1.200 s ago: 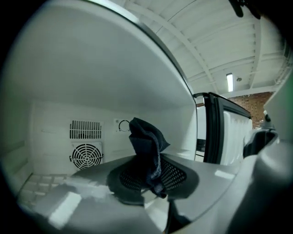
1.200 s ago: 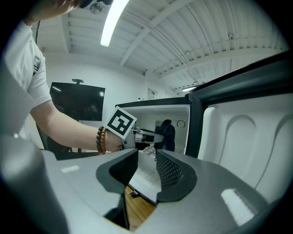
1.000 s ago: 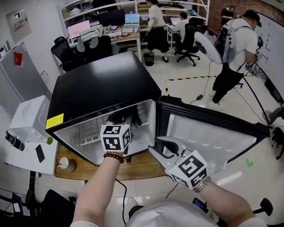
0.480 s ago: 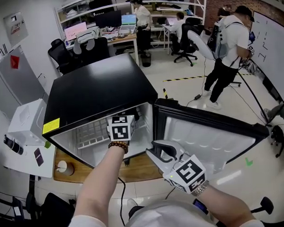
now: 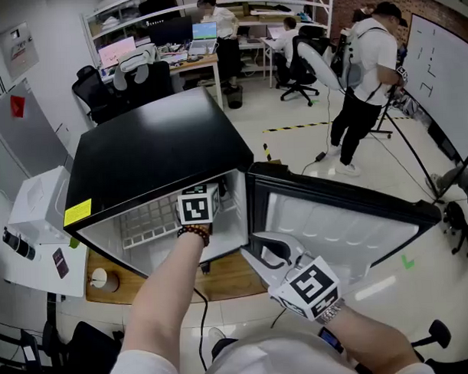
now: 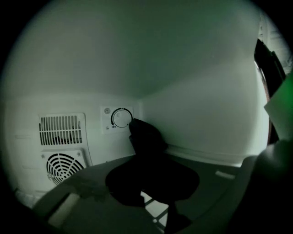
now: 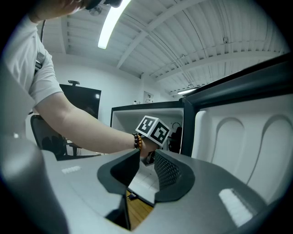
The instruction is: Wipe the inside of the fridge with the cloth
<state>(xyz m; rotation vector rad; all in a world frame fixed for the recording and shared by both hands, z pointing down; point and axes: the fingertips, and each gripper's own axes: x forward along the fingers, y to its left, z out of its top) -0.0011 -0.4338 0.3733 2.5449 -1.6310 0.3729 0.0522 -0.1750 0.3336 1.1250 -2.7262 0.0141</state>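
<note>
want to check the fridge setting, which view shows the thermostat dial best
Left gripper view: the thermostat dial faces the camera on the back wall, beside the tip of the cloth. The head and right gripper views show the open fridge, but no dial.

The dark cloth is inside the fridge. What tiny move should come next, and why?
Probably ease the left tool forward until the cloth presses the white back wall, then sweep sideways. The tool pinches the cloth, whose tip sits by the dial; whether it touches the wall isn't clear.
</note>
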